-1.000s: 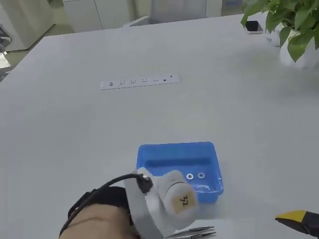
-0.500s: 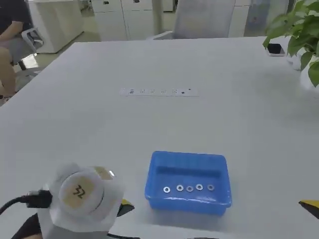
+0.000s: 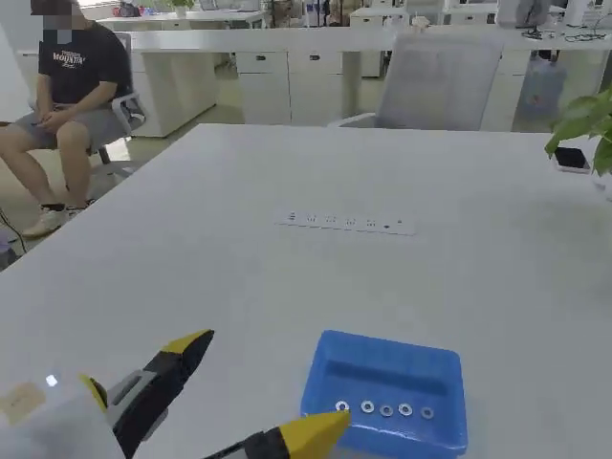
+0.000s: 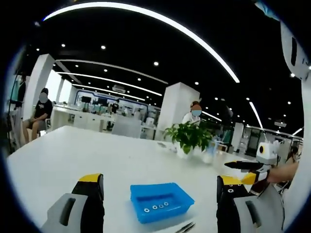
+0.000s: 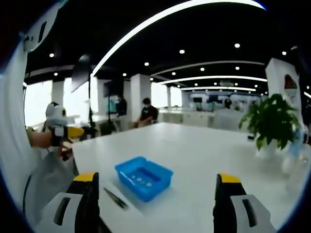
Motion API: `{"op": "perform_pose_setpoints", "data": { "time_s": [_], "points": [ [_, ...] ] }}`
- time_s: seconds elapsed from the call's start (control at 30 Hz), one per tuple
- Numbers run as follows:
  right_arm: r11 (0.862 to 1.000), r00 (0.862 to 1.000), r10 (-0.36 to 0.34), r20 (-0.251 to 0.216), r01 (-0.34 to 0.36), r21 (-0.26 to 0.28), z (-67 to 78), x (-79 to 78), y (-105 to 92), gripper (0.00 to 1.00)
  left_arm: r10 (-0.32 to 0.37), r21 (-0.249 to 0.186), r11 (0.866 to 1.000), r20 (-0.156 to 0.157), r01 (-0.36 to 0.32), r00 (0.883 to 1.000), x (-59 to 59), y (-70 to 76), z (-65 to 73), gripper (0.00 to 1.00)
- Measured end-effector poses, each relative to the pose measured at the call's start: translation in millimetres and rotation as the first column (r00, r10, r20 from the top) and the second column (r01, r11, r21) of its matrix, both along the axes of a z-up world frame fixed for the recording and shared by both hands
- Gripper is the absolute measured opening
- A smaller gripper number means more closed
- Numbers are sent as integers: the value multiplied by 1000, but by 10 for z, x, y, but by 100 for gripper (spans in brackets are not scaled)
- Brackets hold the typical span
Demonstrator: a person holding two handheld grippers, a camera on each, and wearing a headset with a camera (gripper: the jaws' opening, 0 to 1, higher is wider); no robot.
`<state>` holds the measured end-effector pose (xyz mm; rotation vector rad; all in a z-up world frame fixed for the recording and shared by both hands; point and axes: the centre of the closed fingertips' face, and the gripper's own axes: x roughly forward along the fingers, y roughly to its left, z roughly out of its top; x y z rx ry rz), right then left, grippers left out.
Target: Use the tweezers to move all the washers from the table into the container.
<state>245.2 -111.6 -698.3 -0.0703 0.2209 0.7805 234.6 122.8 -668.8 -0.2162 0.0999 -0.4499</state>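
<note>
Five small silver metal washers (image 3: 385,409) lie in a row inside the blue rectangular plastic container (image 3: 382,356), at the lower right of the head view. The thin metal tweezers (image 5: 115,198) lie near it on the white table (image 3: 287,287). I see the left gripper (image 4: 159,180) and the right gripper (image 5: 157,178) both released, with jaws wide apart.

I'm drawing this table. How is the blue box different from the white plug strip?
The blue box is bright blue; the plug strip is white, almost like the table. The box has raised walls and holds five washers; the strip lies flat and thin. Both sit on the table.
</note>
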Motion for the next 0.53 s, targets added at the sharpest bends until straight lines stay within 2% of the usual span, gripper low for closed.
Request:
{"op": "perform_pose_setpoints", "data": {
  "time_s": [0.03,0.1,0.17,0.2,0.27,0.3,0.33,0.37,0.4,0.43,0.47,0.5,0.53],
  "points": [
    [1000,1000,1,-3,-1,-14,-32,-11,15,99,11,-5,1000,10,-11,1000,-5,21,7,99],
    [1000,1000,-3,0,3,-20,-49,-25,21,99,30,-5,1000,8,-30,1000,-12,46,-9,99],
    [999,998,-42,45,43,-31,-30,0,-38,99,83,15,996,53,-84,995,2,108,-10,99],
    [995,992,-85,92,89,-40,-4,42,-116,99,130,0,991,78,-131,988,24,157,-27,99],
    [993,992,-99,78,104,-55,-29,51,-156,99,163,-36,986,89,-161,983,49,178,-42,99],
    [992,989,-116,93,120,-36,12,77,-181,99,187,-42,982,92,-184,978,68,198,-57,99],
    [992,988,-122,93,125,-23,29,85,-192,99,170,-29,985,84,-168,982,58,175,-71,99],
    [990,987,-142,79,140,22,51,104,-204,99,174,-18,985,87,-173,981,53,180,-71,99],
    [987,986,-155,66,152,47,47,114,-219,99,187,-3,982,107,-187,977,59,200,-61,99],
    [984,985,-168,43,166,58,14,127,-243,99,202,-8,979,128,-203,971,80,221,-41,99],
    [982,984,-179,16,178,56,-27,140,-271,99,199,-9,980,121,-199,973,95,213,-46,99],
    [976,978,-207,-9,207,61,-62,170,-325,99,207,1,978,118,-209,971,92,218,-49,99],
    [973,975,-222,-12,223,66,-72,190,-357,99,222,24,973,135,-228,966,84,242,-43,99]
  ]
}}
